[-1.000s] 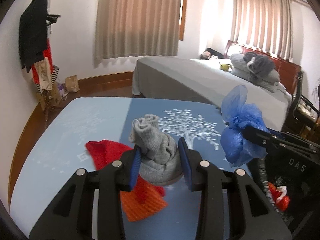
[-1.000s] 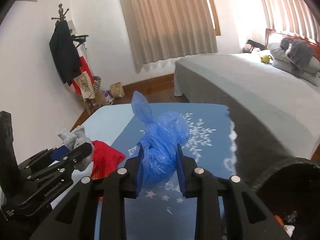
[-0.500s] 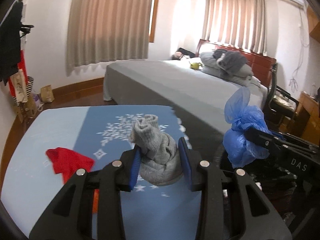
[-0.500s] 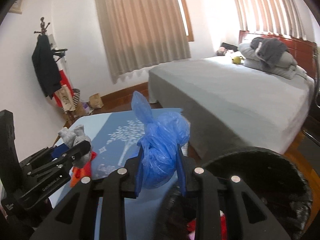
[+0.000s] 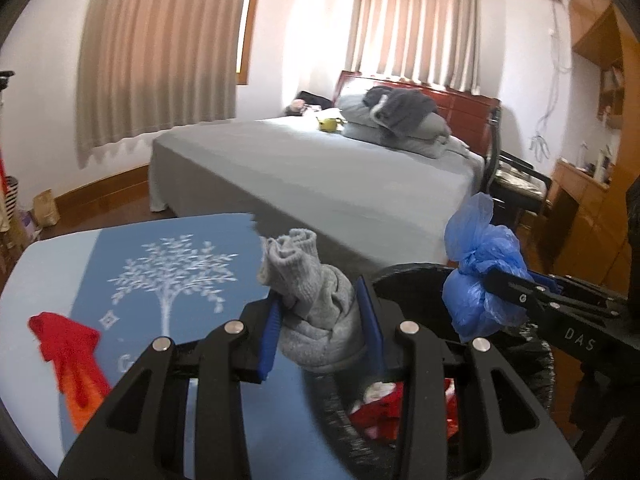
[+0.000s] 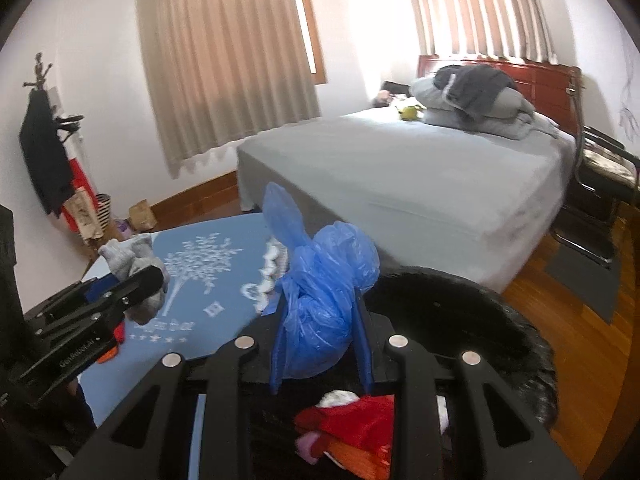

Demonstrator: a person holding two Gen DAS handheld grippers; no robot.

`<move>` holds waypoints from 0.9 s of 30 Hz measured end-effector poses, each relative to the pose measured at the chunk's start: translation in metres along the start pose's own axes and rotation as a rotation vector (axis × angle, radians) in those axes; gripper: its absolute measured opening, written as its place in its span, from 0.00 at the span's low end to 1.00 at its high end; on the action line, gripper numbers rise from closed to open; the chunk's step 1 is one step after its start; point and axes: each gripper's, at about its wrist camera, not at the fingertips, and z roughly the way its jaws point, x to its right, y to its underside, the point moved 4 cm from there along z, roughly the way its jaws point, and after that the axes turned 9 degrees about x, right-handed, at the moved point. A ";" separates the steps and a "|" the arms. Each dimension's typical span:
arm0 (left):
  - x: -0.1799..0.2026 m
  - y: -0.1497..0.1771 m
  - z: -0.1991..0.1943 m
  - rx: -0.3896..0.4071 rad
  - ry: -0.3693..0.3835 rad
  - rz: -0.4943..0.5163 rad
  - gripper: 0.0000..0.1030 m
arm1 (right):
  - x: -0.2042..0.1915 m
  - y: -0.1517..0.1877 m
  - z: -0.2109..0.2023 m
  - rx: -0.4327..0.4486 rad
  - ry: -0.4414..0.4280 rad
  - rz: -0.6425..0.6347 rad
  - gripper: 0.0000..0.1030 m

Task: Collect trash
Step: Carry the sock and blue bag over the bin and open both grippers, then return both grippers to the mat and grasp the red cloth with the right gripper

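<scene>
Nearest in the left wrist view, the left gripper is clenched on a balled grey sock, its blue pads pressing both sides of the bundle, which is held in the air at the right edge of the blue table and over the near rim of the black trash bin. The right gripper is grasping a knotted blue plastic bag, the bag squeezed between its fingers with the tail sticking up; it hangs above the bin's opening. Inside the bin lie red and orange scraps with something white among them. On the table's left edge a red cloth lies over an orange piece, both flat on the surface. The tabletop carries a white tree print near its middle. Beyond the table stands a bed with a grey cover, pillows and dark clothing heaped at its head, and beige curtains hang on the far wall
</scene>
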 end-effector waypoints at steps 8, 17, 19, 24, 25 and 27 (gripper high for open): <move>0.041 0.012 0.022 -0.027 0.089 0.031 0.34 | 0.034 0.013 -0.008 -0.023 0.072 0.028 0.28; 0.073 0.029 0.046 -0.080 0.170 0.059 0.41 | 0.065 0.023 -0.012 -0.045 0.126 0.057 0.32; 0.075 0.030 0.048 -0.086 0.181 0.061 0.52 | 0.071 0.026 -0.012 -0.050 0.138 0.061 0.33; 0.078 0.031 0.048 -0.086 0.174 0.068 0.63 | 0.079 0.031 -0.013 -0.058 0.154 0.070 0.47; 0.077 0.031 0.047 -0.083 0.167 0.068 0.64 | 0.079 0.031 -0.014 -0.054 0.156 0.070 0.54; 0.071 0.029 0.045 -0.075 0.147 0.063 0.68 | 0.078 0.030 -0.015 -0.048 0.159 0.066 0.61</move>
